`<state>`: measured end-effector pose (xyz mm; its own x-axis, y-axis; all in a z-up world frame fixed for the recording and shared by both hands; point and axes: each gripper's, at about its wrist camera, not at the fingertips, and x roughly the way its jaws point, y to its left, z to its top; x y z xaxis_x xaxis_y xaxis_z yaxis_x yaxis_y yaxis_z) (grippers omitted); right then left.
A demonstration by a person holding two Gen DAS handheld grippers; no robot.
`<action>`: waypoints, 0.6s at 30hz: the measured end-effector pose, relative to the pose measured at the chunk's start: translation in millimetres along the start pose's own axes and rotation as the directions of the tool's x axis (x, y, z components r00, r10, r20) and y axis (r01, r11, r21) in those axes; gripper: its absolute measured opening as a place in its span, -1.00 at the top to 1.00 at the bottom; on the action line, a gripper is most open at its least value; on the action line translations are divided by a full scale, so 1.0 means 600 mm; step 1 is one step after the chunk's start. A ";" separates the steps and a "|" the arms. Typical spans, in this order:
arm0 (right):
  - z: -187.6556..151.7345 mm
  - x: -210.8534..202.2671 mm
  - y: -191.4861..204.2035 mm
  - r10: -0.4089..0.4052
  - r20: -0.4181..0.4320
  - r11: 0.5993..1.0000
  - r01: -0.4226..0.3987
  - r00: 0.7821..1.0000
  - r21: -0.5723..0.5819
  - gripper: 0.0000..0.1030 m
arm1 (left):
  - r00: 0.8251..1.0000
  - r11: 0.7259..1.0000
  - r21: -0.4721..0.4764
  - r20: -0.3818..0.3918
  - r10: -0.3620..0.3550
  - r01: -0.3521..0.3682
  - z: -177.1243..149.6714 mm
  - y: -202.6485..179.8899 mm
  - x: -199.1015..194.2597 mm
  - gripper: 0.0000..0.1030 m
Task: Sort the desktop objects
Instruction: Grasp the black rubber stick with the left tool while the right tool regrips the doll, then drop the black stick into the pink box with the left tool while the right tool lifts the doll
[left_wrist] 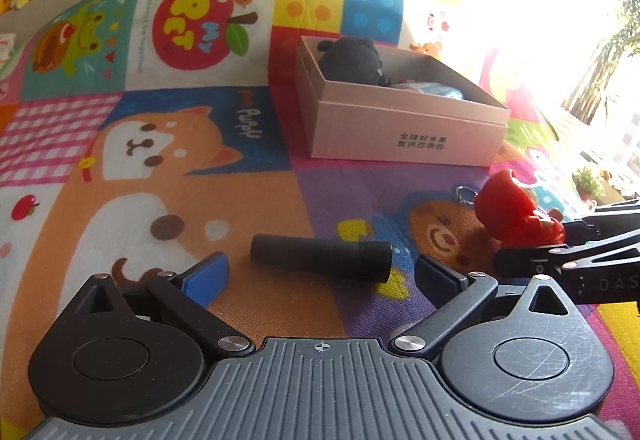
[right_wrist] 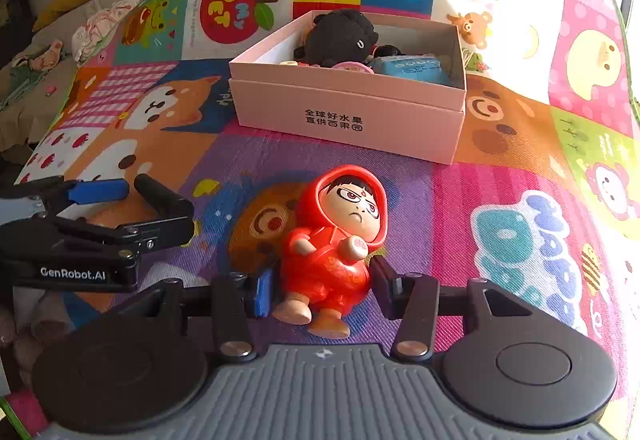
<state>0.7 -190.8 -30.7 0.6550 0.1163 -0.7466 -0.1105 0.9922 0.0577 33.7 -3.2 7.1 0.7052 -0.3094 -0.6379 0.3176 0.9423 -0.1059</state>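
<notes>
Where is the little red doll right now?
The red hooded doll lies on the colourful play mat, between the right gripper's fingers and in front of the pink box. The left wrist view shows it at right.

Left gripper (left_wrist: 322, 278): jaws spread wide, low over play mat (left_wrist: 168, 168). Black cylinder (left_wrist: 321, 257): lying flat between the fingertips, untouched. Red figurine (left_wrist: 516, 214): near right, clamped by right gripper (left_wrist: 560, 240). Pink box (left_wrist: 404, 128): far, holding black plush (left_wrist: 352, 60).
</notes>
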 end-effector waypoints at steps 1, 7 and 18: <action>-0.005 -0.006 -0.003 -0.007 0.000 1.000 0.007 1.000 -0.003 0.06 | 1.000 1.000 0.011 -0.001 0.003 -0.003 0.002 -0.004 0.003 -0.96; -0.027 -0.032 -0.020 -0.005 -0.011 1.000 0.005 1.000 0.011 0.06 | 0.999 0.998 0.054 -0.013 0.038 -0.037 0.012 -0.019 0.018 -0.78; -0.031 -0.084 -0.012 0.041 0.002 0.999 -0.041 0.999 -0.019 0.06 | 0.999 0.992 0.124 -0.042 0.013 -0.007 -0.008 -0.039 -0.033 -0.55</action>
<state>-45.4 -204.8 -5.9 0.6515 0.1569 -0.7423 -0.1517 0.9856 0.0752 9.2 -18.8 18.6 0.6821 -0.2919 -0.6705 0.3883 0.9215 -0.0062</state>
